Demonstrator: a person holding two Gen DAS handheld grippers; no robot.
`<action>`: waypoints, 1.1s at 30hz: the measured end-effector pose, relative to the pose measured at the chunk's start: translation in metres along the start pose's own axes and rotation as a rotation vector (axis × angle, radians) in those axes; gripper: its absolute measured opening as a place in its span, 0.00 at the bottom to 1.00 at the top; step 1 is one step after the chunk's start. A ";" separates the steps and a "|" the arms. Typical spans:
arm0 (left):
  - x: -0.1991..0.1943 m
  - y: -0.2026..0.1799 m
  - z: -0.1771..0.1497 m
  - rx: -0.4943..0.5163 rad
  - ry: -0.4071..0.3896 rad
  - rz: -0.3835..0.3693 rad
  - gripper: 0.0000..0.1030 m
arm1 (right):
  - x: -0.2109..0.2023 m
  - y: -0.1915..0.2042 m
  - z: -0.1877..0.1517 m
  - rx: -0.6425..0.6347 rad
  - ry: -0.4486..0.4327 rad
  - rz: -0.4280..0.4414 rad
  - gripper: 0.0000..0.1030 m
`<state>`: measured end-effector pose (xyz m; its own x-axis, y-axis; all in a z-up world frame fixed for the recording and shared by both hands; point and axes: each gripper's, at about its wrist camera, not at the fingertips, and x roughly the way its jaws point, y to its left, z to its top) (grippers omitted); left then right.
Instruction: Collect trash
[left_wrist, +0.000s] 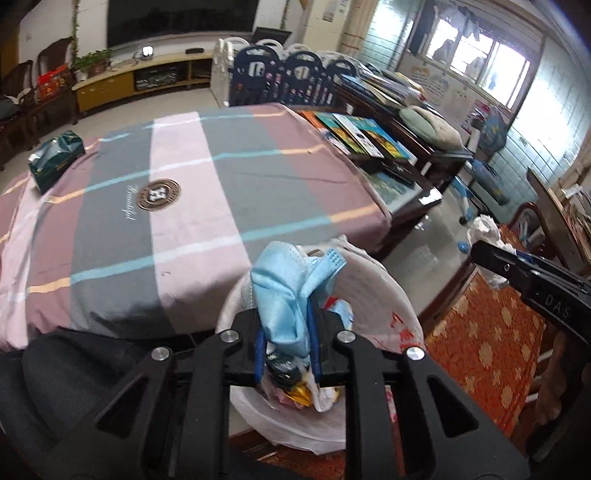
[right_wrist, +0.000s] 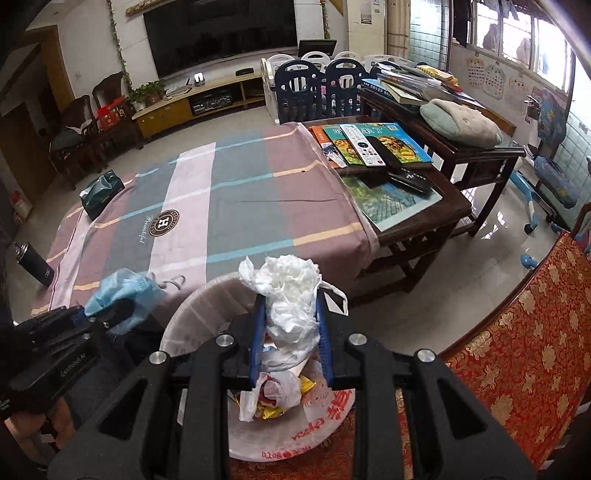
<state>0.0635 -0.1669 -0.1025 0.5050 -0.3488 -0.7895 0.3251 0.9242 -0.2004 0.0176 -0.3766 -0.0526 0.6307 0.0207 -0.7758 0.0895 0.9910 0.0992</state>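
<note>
The left hand-held gripper (left_wrist: 286, 334) pinches a crumpled blue face mask (left_wrist: 284, 291) right above the lined trash bin (left_wrist: 384, 295), which stands just beside the striped table (left_wrist: 184, 206). The right hand-held gripper (left_wrist: 480, 254) holds white tissue (left_wrist: 484, 229) near the bin.

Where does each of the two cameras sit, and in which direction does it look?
Left wrist view: sits on the left gripper, looks down and forward over the lined trash bin to the striped tablecloth; its jaws grip a blue face mask; the right gripper enters from the right.
Right wrist view: sits on the right gripper, same direction; its jaws grip a crumpled white tissue; the left gripper shows at left.
Shared: bin, tablecloth, green tissue pack, television, both grippers.
</note>
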 end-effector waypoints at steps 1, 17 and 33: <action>0.006 -0.004 -0.003 0.008 0.019 -0.007 0.19 | -0.001 -0.004 -0.003 0.012 0.001 0.010 0.25; -0.009 0.009 -0.002 -0.015 -0.002 0.231 0.83 | -0.003 0.019 -0.013 0.027 0.044 0.146 0.65; -0.170 0.032 -0.006 -0.194 -0.264 0.413 0.97 | -0.096 0.079 -0.005 -0.173 -0.125 -0.026 0.97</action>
<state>-0.0168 -0.0772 0.0215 0.7521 0.0463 -0.6574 -0.0851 0.9960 -0.0272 -0.0394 -0.2997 0.0269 0.7214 -0.0113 -0.6924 -0.0194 0.9991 -0.0366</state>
